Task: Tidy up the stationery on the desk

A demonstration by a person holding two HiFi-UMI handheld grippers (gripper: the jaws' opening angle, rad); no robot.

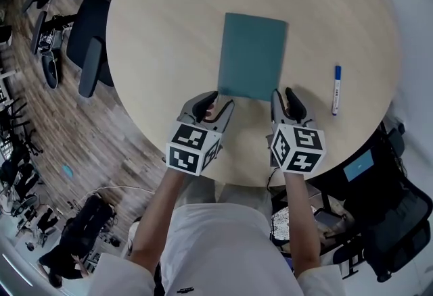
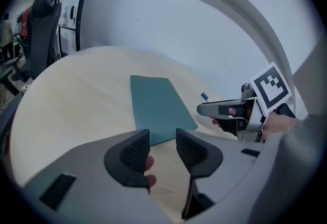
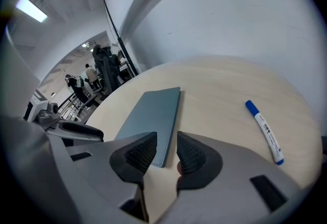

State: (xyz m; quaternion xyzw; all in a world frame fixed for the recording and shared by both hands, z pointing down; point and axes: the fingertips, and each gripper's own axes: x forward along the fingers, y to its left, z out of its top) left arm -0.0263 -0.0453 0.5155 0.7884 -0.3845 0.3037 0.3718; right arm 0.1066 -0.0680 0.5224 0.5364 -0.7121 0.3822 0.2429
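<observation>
A closed teal notebook (image 1: 252, 55) lies flat in the middle of the round wooden table (image 1: 169, 17). My left gripper (image 1: 216, 102) hovers just short of its near left corner, jaws a narrow gap apart with nothing between them. My right gripper (image 1: 284, 95) sits at the near right corner, also slightly open and empty. A white marker with a blue cap (image 1: 336, 88) lies to the right of the notebook. The left gripper view shows the notebook (image 2: 158, 105) ahead of my left gripper (image 2: 163, 141). The right gripper view shows the notebook (image 3: 150, 115), the marker (image 3: 264, 131) and my right gripper (image 3: 167, 146).
Dark office chairs (image 1: 88, 51) stand off the table's left edge on the wooden floor. Another chair (image 1: 399, 220) and a blue-lit device (image 1: 358, 166) sit at the right. The table's near edge is close under both grippers.
</observation>
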